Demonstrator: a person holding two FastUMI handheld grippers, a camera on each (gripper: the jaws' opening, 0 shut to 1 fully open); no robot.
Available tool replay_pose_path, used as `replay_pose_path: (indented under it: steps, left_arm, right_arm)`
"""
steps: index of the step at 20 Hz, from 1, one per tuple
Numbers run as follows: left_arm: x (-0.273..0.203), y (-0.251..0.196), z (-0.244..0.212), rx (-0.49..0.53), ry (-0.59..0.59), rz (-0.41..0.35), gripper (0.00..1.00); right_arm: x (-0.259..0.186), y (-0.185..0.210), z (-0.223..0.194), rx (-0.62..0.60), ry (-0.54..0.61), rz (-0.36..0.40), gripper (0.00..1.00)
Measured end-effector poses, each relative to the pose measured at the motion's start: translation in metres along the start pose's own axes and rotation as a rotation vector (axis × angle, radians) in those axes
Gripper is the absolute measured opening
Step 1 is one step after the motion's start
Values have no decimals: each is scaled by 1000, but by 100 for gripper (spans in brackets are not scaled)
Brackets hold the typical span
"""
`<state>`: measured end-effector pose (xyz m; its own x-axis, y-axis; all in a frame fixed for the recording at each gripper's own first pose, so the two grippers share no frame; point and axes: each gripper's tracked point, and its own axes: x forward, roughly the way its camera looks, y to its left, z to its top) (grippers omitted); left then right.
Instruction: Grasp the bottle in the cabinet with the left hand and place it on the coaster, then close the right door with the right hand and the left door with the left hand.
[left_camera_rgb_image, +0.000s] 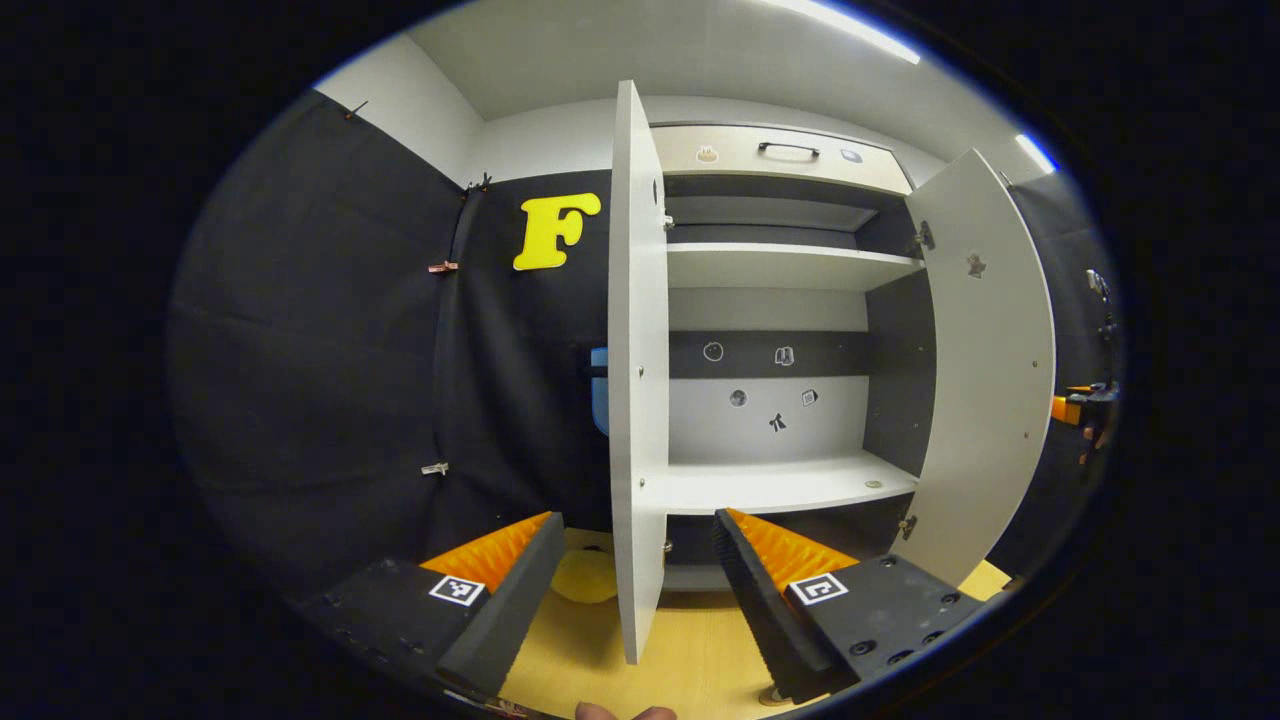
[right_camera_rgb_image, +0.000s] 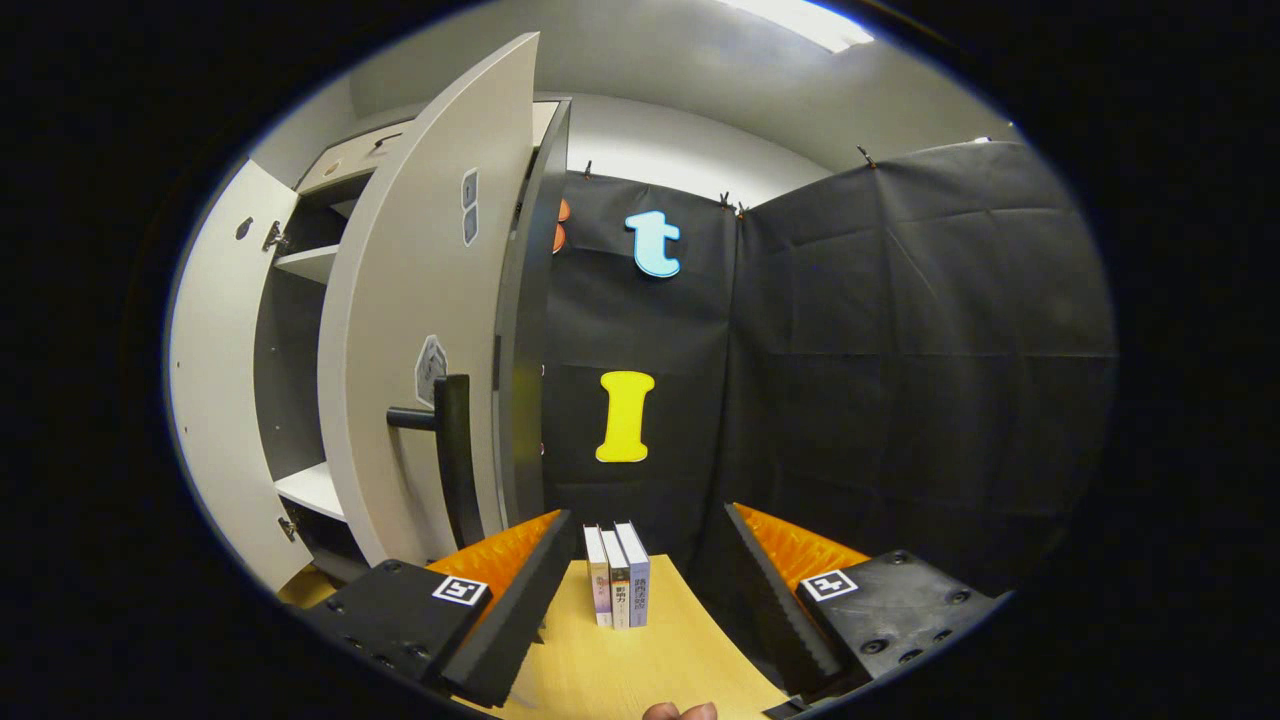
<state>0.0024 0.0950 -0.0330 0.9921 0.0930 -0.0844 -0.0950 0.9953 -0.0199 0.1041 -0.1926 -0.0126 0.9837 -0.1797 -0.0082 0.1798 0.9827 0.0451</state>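
The white cabinet (left_camera_rgb_image: 780, 490) stands open in the left gripper view, its shelves bare apart from a small disc (left_camera_rgb_image: 873, 484) on the lower one. The left door (left_camera_rgb_image: 637, 400) is edge-on, straight ahead of my left gripper (left_camera_rgb_image: 635, 517), whose open fingers stand either side of that edge without pressing on it. The right door (left_camera_rgb_image: 985, 370) hangs wide open. A yellow round coaster-like pad (left_camera_rgb_image: 585, 577) lies on the wooden table (left_camera_rgb_image: 690, 650) just left of the left door. In the right gripper view, my right gripper (right_camera_rgb_image: 648, 512) is open, right of the right door (right_camera_rgb_image: 420, 330) and its black handle (right_camera_rgb_image: 450, 450).
Three books (right_camera_rgb_image: 617, 575) stand upright on the table (right_camera_rgb_image: 640, 660) ahead of the right gripper. A top drawer with a black handle (left_camera_rgb_image: 787, 150) sits above the shelves. The other gripper (left_camera_rgb_image: 1085, 405) shows at the far right, beyond the right door. Black cloth walls close in both sides.
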Motion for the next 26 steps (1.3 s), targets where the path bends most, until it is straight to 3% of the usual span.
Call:
replay_pose_path:
  steps: [4,8,16,26]
  left_arm:
    - [0,9,-1,20,3,23,95]
    - [0,19,-6,19,12,30,95]
    - [5,26,-12,9,18,-5,95]
    - [4,34,-9,13,-3,9,95]
  right_arm:
    - [5,9,-1,8,4,16,95]
    - [-1,28,-12,123,48,46,95]
    - [-13,102,-9,90,52,138,95]
    - [-5,179,-17,90,67,220,97]
